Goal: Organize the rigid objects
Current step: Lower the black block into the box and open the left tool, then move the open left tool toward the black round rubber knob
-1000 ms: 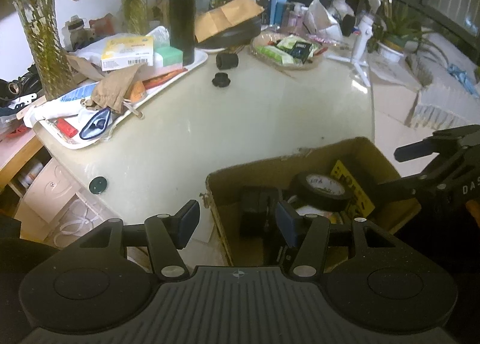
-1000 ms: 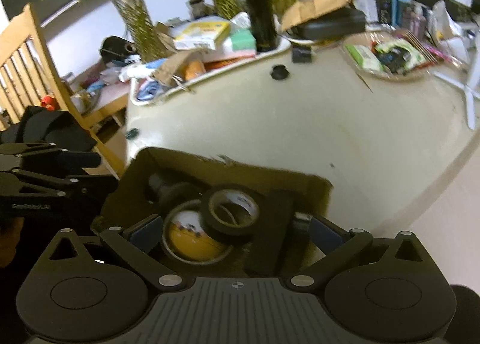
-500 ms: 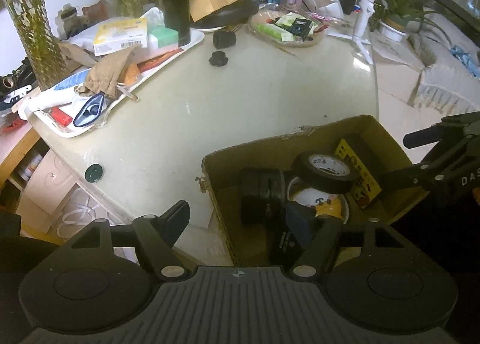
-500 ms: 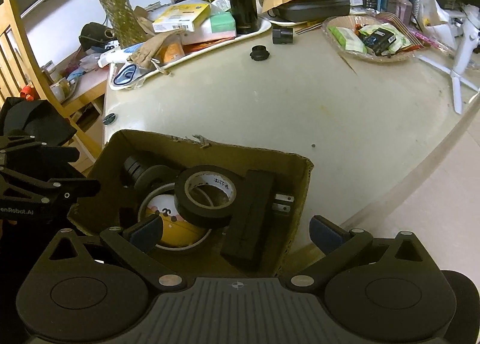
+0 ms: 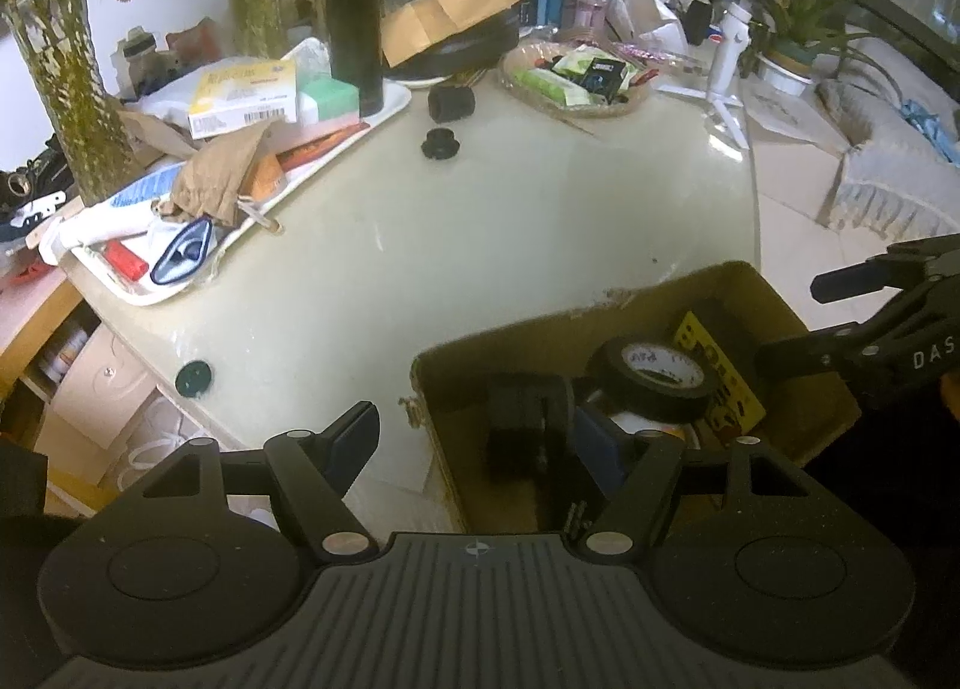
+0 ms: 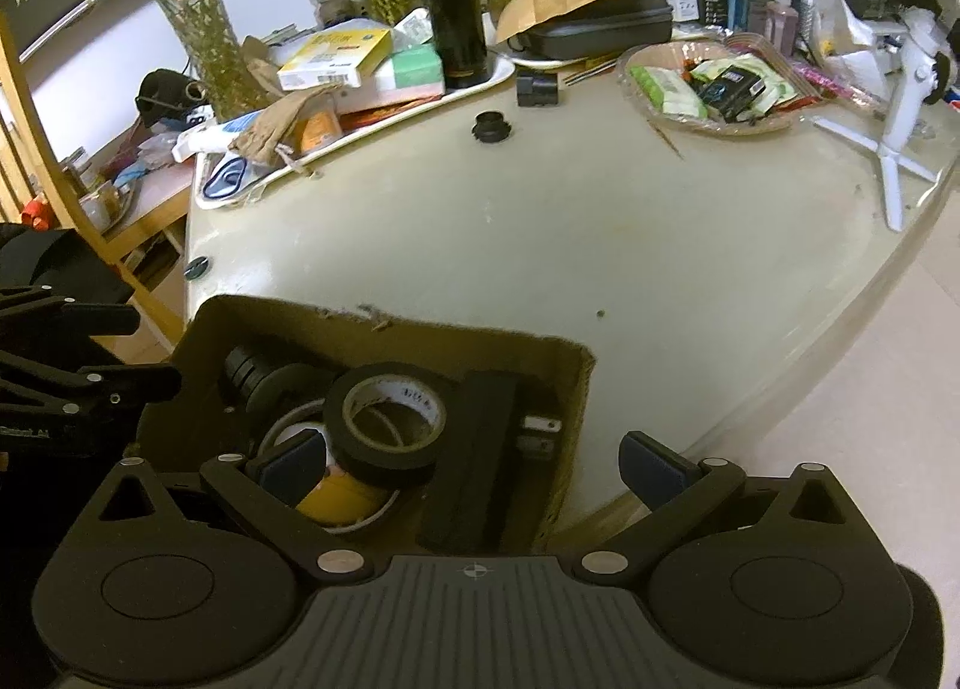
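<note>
With my left gripper [image 5: 480, 440] just opened and empty and my right gripper [image 6: 474, 470] spread empty over the cardboard box [image 6: 384, 338] holding the tape roll [image 6: 390, 416], I judge the next pick is the black knob [image 5: 441, 143] across the table [image 5: 480, 245].

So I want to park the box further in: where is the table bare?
The table is bare between the cardboard box, the white tray and the snack basket. Only a small black knob sits near its far edge. Behind the tray and basket it is crowded.
</note>
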